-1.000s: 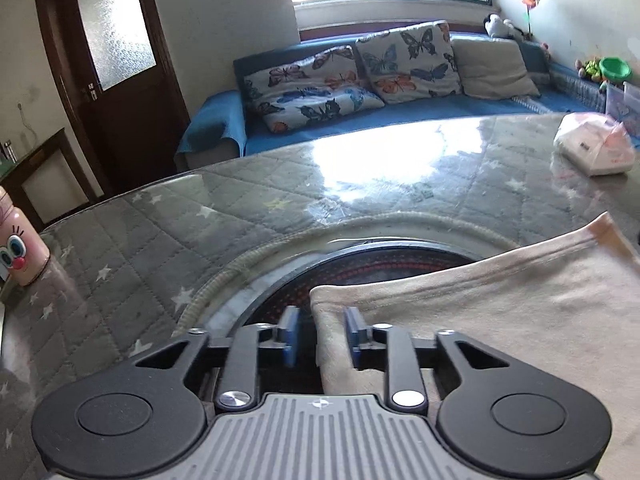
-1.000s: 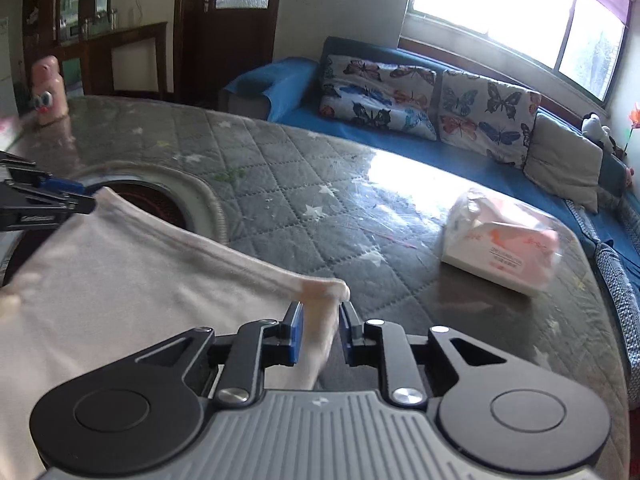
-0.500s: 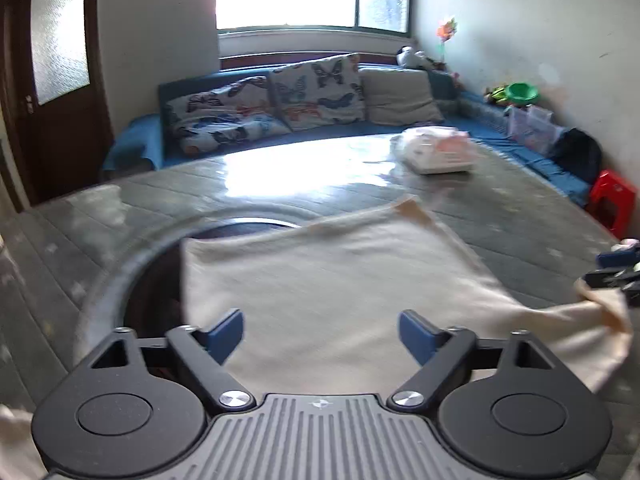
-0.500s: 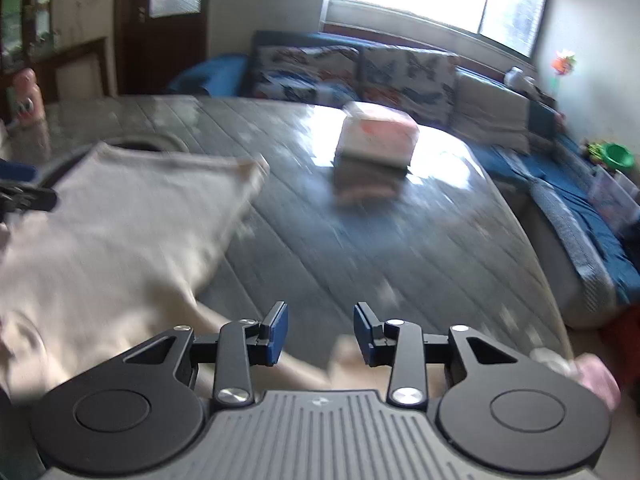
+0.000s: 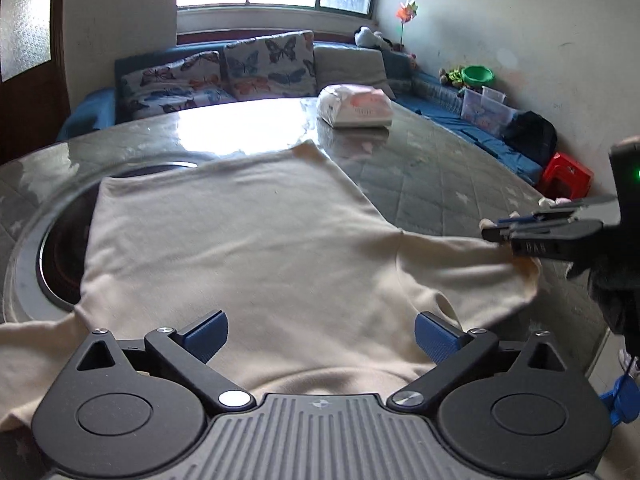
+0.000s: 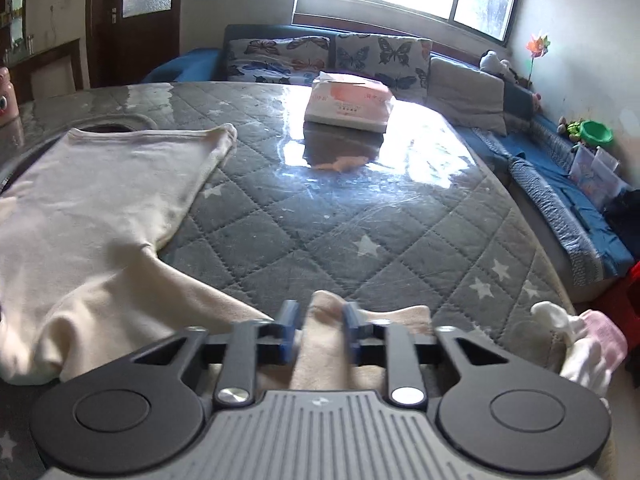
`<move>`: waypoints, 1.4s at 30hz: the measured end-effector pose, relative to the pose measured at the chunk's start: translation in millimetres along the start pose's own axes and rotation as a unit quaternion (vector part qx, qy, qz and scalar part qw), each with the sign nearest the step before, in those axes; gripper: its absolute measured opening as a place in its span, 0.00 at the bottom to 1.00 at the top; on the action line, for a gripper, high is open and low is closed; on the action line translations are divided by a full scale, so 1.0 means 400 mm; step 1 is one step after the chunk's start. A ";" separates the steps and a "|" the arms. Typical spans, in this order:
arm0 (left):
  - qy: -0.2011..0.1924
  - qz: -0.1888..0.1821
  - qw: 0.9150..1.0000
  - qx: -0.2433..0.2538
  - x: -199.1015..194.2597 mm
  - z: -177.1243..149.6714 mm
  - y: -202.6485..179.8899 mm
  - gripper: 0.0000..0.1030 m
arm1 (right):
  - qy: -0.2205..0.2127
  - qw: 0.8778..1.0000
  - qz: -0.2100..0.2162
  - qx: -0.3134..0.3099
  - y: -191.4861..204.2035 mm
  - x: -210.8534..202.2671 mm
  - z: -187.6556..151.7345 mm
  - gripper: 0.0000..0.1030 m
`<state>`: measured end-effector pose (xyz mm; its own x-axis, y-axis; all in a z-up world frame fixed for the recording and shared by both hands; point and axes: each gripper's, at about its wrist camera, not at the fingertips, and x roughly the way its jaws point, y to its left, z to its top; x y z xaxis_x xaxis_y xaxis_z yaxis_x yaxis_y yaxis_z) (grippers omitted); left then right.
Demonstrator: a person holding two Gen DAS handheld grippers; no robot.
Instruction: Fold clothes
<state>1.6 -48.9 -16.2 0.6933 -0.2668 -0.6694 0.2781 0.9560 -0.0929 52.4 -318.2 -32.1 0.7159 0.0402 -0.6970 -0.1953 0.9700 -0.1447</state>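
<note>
A cream shirt (image 5: 248,240) lies spread flat on the grey quilted table (image 5: 440,176), partly over a round dark inset (image 5: 60,264). My left gripper (image 5: 320,332) is wide open and empty above the shirt's near edge. My right gripper (image 6: 318,334) has its jaws close around the end of the shirt's right sleeve (image 6: 324,344); it also shows at the right of the left wrist view (image 5: 496,228), on the sleeve end. The shirt body (image 6: 88,196) lies to the left in the right wrist view.
A white and pink tissue pack (image 5: 356,106) sits at the table's far side and shows in the right wrist view too (image 6: 350,100). A blue sofa with butterfly cushions (image 5: 240,68) runs behind. A red stool (image 5: 566,172) stands on the floor at the right. White and pink cloth (image 6: 576,344) lies near the right edge.
Both grippers let go of the shirt's far corners and drew back to the near side. The left opened wide. The right moved onto the right sleeve end and closed on it.
</note>
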 end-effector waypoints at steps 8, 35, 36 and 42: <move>0.026 -0.003 1.000 0.007 0.016 -0.039 -0.010 1.00 | -0.081 0.996 -0.030 0.009 -0.049 -0.098 0.036 0.04; 0.033 -0.005 0.999 0.002 -0.042 -0.082 0.016 1.00 | -0.017 0.993 -0.036 0.112 -0.150 0.035 -0.026 0.26; 0.030 -0.003 1.000 -0.004 -0.052 -0.083 0.027 1.00 | -0.018 0.993 -0.039 0.109 -0.146 0.031 -0.021 0.27; 0.002 0.042 0.998 -0.040 -0.130 -0.092 0.123 1.00 | -0.035 0.998 -0.002 0.054 -0.074 -0.028 0.013 0.35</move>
<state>-45.3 16.3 -13.1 0.7097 -0.1848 -0.6798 0.1649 0.9818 -0.0947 53.6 -346.1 -16.4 0.7630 0.0485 -0.6446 -0.1211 0.9903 -0.0688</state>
